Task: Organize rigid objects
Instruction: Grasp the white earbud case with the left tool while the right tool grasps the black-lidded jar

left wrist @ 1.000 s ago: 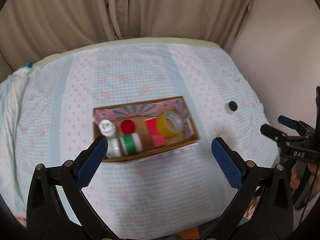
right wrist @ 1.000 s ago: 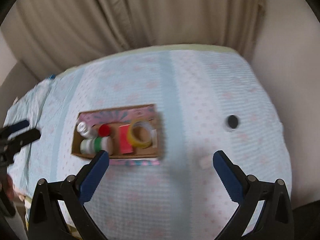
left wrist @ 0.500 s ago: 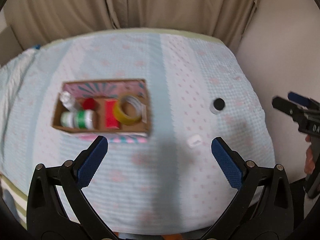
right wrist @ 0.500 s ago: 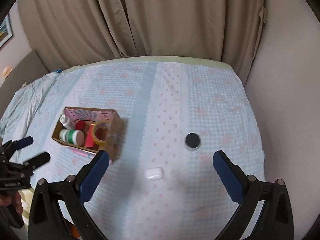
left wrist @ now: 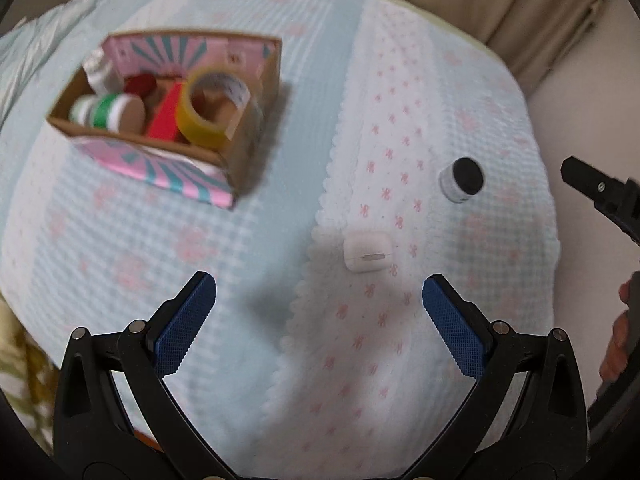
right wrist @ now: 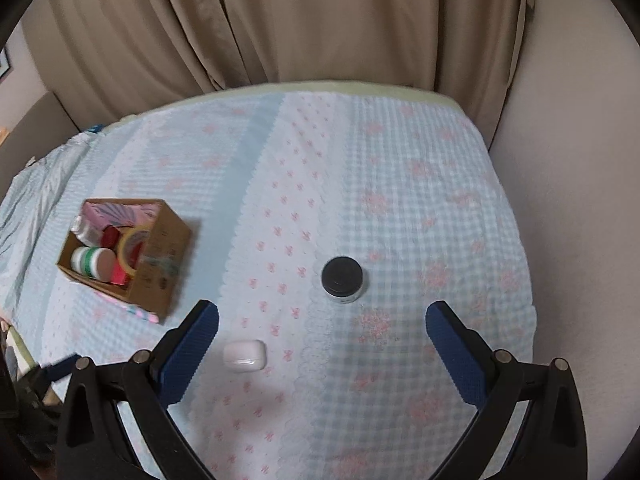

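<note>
While most items already sit in the cardboard box, both spread, empty grippers, left gripper and right gripper, hover over the bed because the white case and black-lidded jar lie loose.

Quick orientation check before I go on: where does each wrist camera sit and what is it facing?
Left wrist: rides the left claw, angled down at the bedspread; white case just ahead, cardboard box far left; the right claw and a hand show at the right edge.
Right wrist: rides the right claw, facing the curtain; black-lidded jar centred ahead; its own open jaws show.
Shared: box, case, jar, bedspread.
</note>
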`<state>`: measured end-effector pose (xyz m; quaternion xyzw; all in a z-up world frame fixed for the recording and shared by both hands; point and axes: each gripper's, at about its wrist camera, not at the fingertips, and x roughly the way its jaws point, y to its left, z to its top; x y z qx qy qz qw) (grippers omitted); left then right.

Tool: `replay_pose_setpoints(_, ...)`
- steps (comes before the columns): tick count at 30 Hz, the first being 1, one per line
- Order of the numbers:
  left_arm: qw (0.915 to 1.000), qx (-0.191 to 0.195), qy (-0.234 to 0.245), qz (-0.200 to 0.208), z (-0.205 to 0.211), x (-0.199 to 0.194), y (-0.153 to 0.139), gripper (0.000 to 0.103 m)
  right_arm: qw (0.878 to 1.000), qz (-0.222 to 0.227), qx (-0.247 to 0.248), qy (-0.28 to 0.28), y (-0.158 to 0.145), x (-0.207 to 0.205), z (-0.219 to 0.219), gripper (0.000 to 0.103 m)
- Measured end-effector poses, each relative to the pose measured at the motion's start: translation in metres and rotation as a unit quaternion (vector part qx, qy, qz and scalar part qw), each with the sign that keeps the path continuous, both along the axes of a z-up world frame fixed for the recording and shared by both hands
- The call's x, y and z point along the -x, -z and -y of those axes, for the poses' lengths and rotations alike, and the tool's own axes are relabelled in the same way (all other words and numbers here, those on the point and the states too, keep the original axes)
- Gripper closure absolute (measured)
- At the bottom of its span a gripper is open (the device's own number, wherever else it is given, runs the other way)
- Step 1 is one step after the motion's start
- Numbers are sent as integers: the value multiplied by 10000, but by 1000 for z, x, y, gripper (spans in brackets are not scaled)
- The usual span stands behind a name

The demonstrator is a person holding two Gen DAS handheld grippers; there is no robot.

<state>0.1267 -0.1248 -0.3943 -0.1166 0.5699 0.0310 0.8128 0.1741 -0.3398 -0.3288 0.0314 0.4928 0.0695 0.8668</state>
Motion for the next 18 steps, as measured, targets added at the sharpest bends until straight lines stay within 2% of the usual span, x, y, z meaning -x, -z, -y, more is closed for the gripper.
replay_pose_setpoints(7,9990,-11,-450,-83,44,-19,89,1,9998,-146,98,-54,66,-30,0,0)
replay_pose_setpoints(9,9983,-84,-570,-3,54,-23,111,4,9998,-146,113,-88,85,-37,-1,0)
replay_pose_setpoints(11,9981,-244,-556,49,63,-27,125,7,9997,-162,125,-161,108,-47,-2,0)
replay_pose_setpoints(15,9951,-869,-446,175,82,-36,144,9,9991,-137,182,-355,146,-65,-6,0)
replay_pose_setpoints(18,9942,-903,-443,389,88,-38,145,9,9985,-173,232,-470,166,-76,-9,0)
